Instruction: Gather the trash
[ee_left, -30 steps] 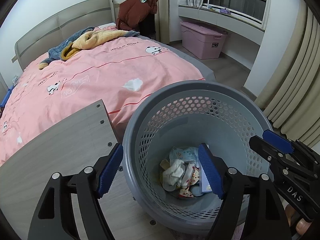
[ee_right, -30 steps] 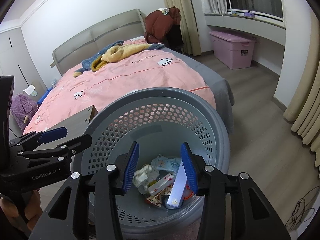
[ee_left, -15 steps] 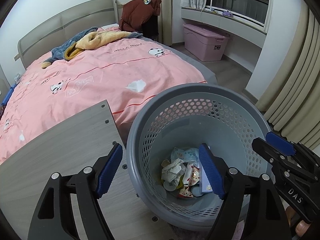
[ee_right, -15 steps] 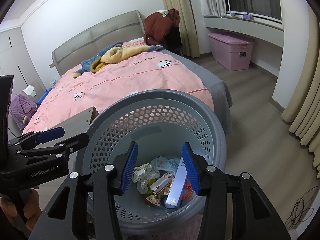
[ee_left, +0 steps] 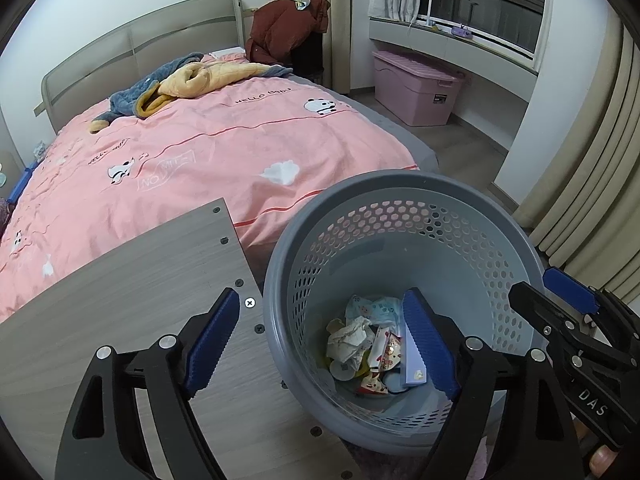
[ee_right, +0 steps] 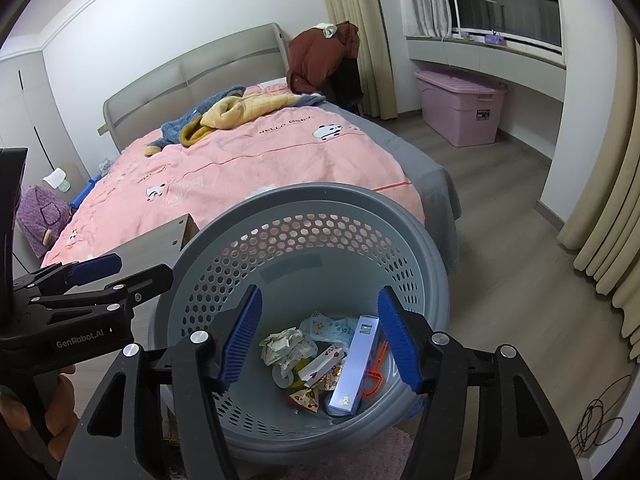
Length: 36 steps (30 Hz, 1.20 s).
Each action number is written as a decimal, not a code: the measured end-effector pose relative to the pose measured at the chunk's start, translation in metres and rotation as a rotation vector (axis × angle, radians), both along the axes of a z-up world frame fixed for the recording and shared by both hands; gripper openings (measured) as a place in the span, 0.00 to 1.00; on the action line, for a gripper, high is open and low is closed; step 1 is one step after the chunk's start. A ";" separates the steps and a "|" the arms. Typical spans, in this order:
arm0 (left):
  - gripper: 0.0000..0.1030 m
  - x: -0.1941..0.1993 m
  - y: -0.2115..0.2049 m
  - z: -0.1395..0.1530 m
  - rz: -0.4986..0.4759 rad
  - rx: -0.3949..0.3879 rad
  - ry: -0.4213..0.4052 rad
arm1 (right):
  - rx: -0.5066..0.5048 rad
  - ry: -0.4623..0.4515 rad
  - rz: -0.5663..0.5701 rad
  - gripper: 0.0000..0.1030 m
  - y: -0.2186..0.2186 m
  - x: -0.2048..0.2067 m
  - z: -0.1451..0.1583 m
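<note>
Left gripper (ee_left: 320, 340) jaws wide apart; right gripper (ee_right: 320, 336) likewise, empty

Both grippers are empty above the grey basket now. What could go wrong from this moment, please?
1. A white crumpled piece lies on the pink bedcover, beyond the basket. It may be trash and could be missed.
2. The basket stands close beside the wooden board; a knock from the open left gripper might tip it and spill the wrappers.
3. The open right gripper is near the left one; they could collide.

Basket (ee_left: 400, 188) base behind tool; cable (ee_right: 600, 430) cropped
</note>
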<state>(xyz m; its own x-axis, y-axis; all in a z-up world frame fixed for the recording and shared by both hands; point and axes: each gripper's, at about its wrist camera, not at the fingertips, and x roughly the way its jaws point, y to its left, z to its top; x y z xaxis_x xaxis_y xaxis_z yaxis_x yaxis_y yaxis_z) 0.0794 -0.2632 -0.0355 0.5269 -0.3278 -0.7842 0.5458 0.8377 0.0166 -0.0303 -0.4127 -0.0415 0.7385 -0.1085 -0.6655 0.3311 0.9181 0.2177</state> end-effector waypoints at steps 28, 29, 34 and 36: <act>0.79 -0.006 0.005 0.006 0.021 0.008 -0.025 | 0.005 -0.017 -0.029 0.88 -0.001 -0.004 0.005; 0.79 -0.005 0.005 0.006 0.022 0.007 -0.024 | 0.005 -0.017 -0.029 0.88 -0.001 -0.004 0.005; 0.79 -0.006 0.005 0.007 0.019 0.012 -0.031 | 0.005 -0.017 -0.030 0.89 -0.001 -0.005 0.005; 0.79 -0.006 0.005 0.007 0.017 0.014 -0.036 | 0.004 -0.017 -0.029 0.89 -0.001 -0.005 0.005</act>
<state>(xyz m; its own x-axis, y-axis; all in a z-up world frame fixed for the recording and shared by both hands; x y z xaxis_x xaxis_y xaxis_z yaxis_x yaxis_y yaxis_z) 0.0733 -0.2584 -0.0281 0.5603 -0.3072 -0.7692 0.5300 0.8467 0.0480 -0.0349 -0.4136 -0.0360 0.7461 -0.1273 -0.6535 0.3539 0.9073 0.2272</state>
